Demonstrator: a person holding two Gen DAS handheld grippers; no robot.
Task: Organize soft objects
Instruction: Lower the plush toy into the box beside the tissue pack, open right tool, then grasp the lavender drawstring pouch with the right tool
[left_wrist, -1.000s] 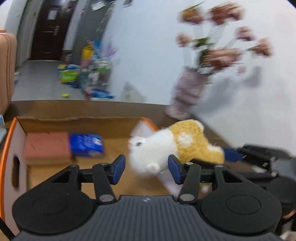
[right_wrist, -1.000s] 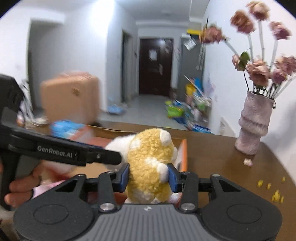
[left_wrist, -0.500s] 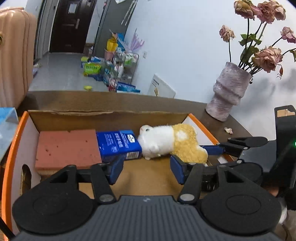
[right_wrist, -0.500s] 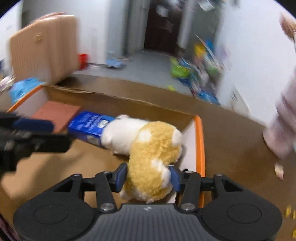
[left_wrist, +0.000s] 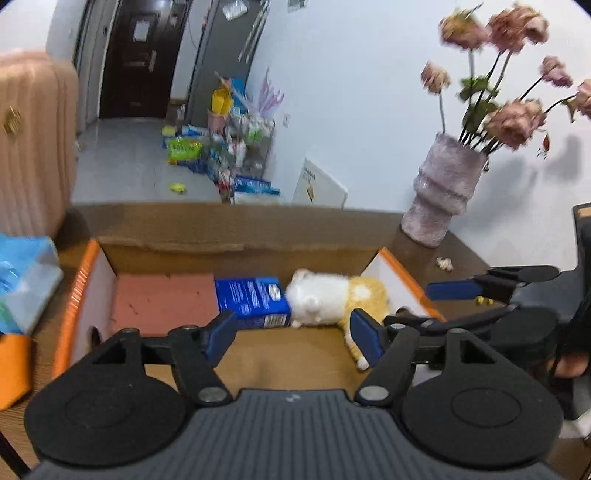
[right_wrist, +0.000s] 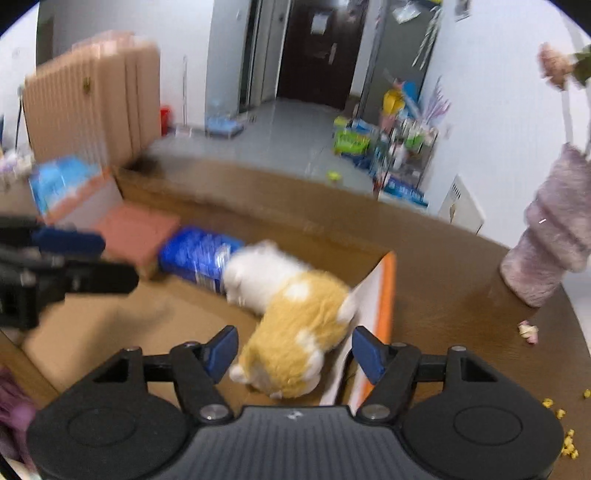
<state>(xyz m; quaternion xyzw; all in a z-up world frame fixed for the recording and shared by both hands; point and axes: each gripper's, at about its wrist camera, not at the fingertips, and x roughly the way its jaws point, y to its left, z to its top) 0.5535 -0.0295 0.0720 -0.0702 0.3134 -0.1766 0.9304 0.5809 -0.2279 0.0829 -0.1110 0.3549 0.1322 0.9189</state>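
A plush hamster (right_wrist: 291, 317) is being left in the cardboard box (right_wrist: 384, 295), beside a blue packet (right_wrist: 195, 258); both grippers' fingers (right_wrist: 221, 349) are just being opened, nothing gripped.

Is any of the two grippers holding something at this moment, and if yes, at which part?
Nothing is held. The right gripper has just opened off the plush toy, which lies in the box; the left gripper has also just opened, with nothing between its fingers.

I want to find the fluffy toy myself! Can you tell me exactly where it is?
Look in the open cardboard box with orange edges on the brown table. At its right end, beside a blue packet, lies the plush toy. It is the only furry thing there, white in front and yellow behind.
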